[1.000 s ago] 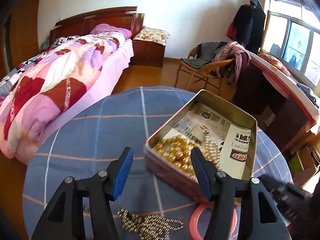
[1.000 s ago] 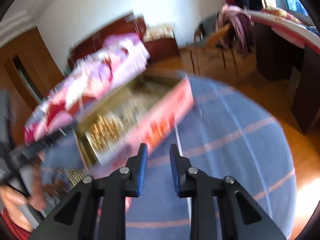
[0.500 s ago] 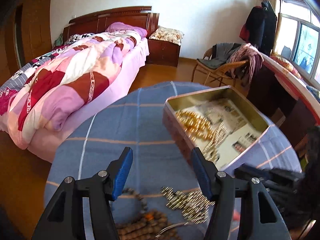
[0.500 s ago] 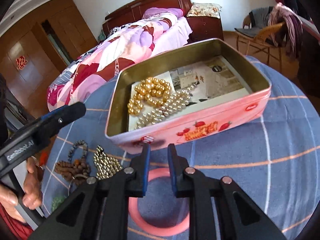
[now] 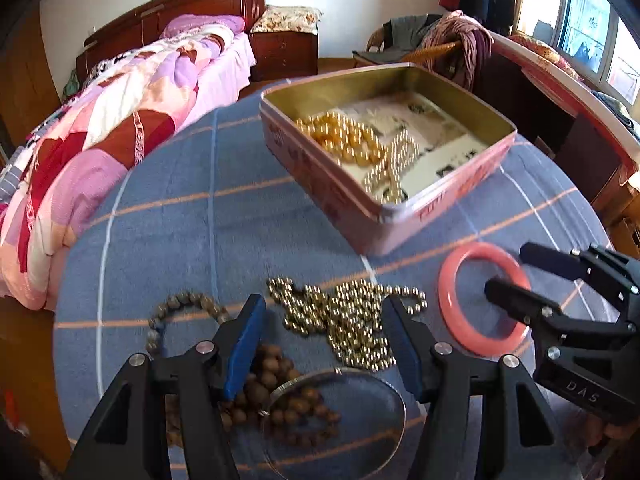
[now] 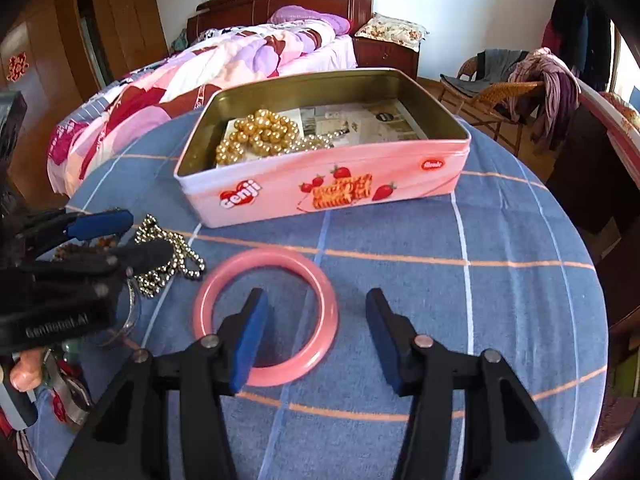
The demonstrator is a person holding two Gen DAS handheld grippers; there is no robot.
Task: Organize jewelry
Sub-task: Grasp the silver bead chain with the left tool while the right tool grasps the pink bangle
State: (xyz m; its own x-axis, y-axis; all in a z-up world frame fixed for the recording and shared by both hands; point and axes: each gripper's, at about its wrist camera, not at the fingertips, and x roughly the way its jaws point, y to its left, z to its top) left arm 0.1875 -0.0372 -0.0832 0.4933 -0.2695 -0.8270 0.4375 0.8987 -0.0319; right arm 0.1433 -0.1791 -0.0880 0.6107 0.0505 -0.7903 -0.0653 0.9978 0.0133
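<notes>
- Bedroom; round table (image 6: 500, 240) under blue checked cloth.
- Pink bangle (image 6: 326, 296) flat on cloth, just before pink tin (image 6: 320, 184).
- Right gripper (image 6: 316, 336), shut half a second ago, now spread wide astride bangle's near rim, holding nothing.
- Left gripper (image 5: 324, 344) open, empty, above gold bead chain (image 5: 348, 320).
- Likely next: bangle pickup.

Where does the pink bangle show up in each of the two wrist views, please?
Left wrist view: the pink bangle lies at lower right, flat on the cloth, with the right gripper over it.
Right wrist view: the pink bangle lies at lower centre, straddled by the open fingers.
Shared landmark: the pink tin just beyond it.
</notes>
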